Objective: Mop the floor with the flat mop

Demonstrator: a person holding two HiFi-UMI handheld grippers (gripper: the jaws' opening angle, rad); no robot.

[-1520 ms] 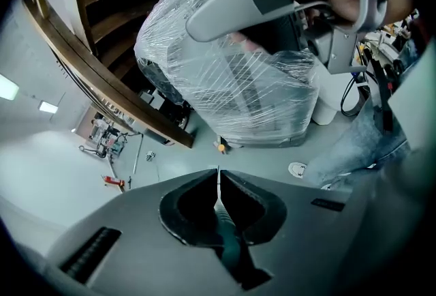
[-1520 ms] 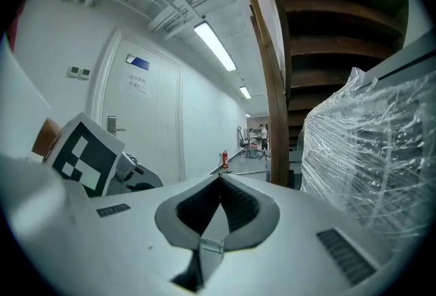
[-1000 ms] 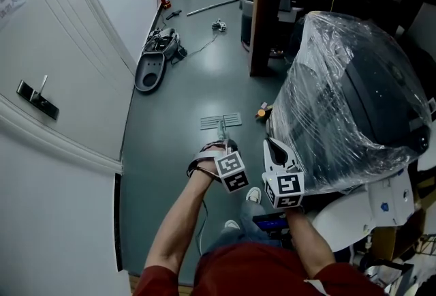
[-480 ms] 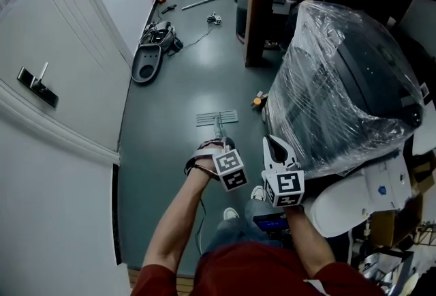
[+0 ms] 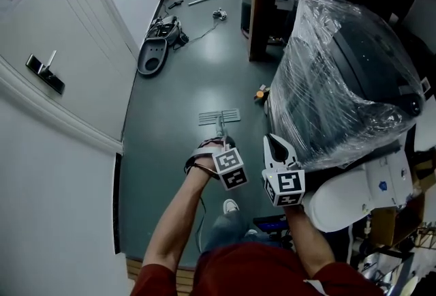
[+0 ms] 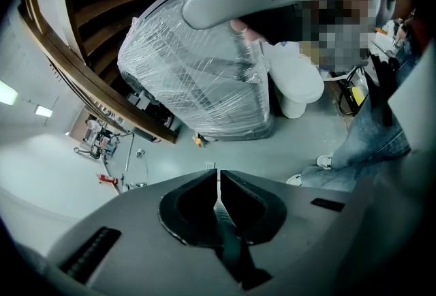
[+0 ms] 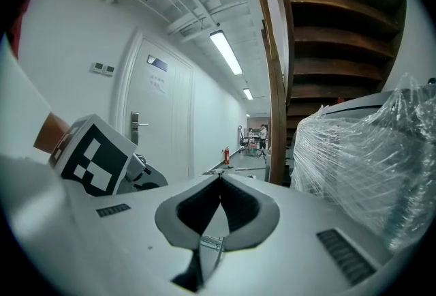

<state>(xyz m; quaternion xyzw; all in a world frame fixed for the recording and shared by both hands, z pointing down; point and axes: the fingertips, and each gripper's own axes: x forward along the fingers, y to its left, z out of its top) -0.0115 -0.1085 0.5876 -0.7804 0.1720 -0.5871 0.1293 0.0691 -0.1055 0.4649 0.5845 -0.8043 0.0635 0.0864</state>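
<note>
On the grey corridor floor (image 5: 170,131), just ahead of the person, the flat mop head (image 5: 219,116) lies pad down, and its mop handle (image 5: 221,129) rises back to the left gripper (image 5: 225,146). In the left gripper view we see the fingers closed tight on the handle, which runs out between them as a thin dark rod toward the pad below. The right gripper (image 5: 274,146) is held just beside the left and apart from the handle. Its own view shows the fingers meeting at the tips with nothing between them. To the right stands a plastic-wrapped bulky object (image 5: 340,76), with a small orange object (image 5: 261,93) on the floor at its foot, near the pad. A wooden post (image 5: 262,1) stands farther along, and a door (image 5: 61,49) lines the left wall. We judge the step in hand to be a mopping stroke down the open lane. To do it well, we would keep the pad flat on the floor and the handle from twisting in a single grip. We would add the free gripper higher on the handle if steering weakens. We would also work in overlapping passes that stay clear of the orange object and the wrapped load.
</note>
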